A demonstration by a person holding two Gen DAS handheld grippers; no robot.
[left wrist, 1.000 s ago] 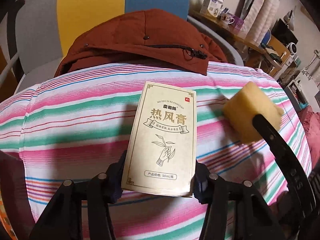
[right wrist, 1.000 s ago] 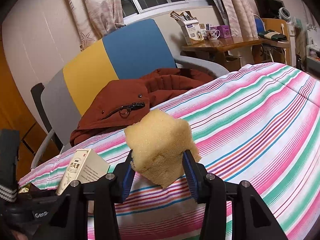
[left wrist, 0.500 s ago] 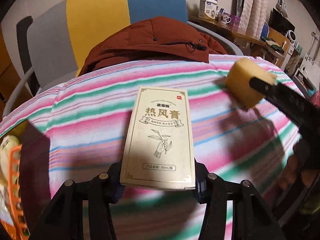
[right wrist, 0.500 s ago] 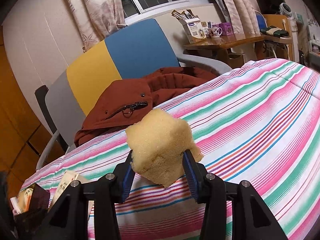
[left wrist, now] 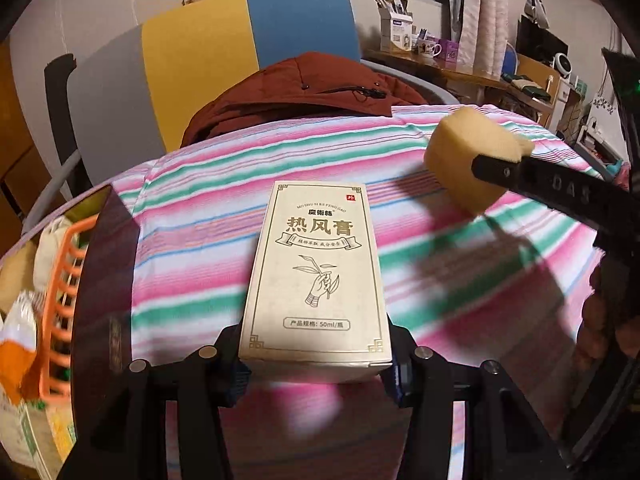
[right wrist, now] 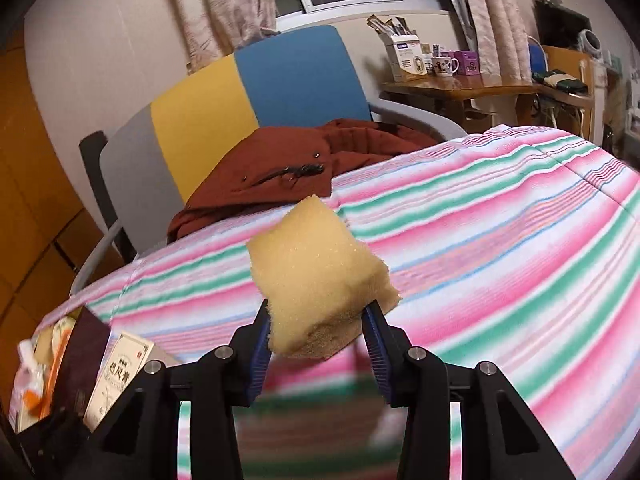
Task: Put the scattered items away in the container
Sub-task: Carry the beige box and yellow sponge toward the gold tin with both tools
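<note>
My left gripper [left wrist: 316, 360] is shut on a cream cardboard box [left wrist: 320, 272] with Chinese lettering and holds it above the striped bedcover [left wrist: 200, 240]. My right gripper [right wrist: 318, 344] is shut on a yellow sponge [right wrist: 316, 276], also held above the cover. The sponge [left wrist: 468, 164] and the right gripper's arm show at the right of the left wrist view. An orange slotted basket [left wrist: 60, 300] with several items in it sits at the far left. The box [right wrist: 120, 376] and the basket [right wrist: 52, 376] also show at the lower left of the right wrist view.
A rust-brown jacket [left wrist: 312, 92] lies over a chair with a grey, yellow and blue back [left wrist: 248, 52] beyond the bed. A wooden desk [right wrist: 480, 88] with mugs and boxes stands at the back right.
Both grippers have swung left and lifted with their loads. The orange basket has come into view at the left of both views.
</note>
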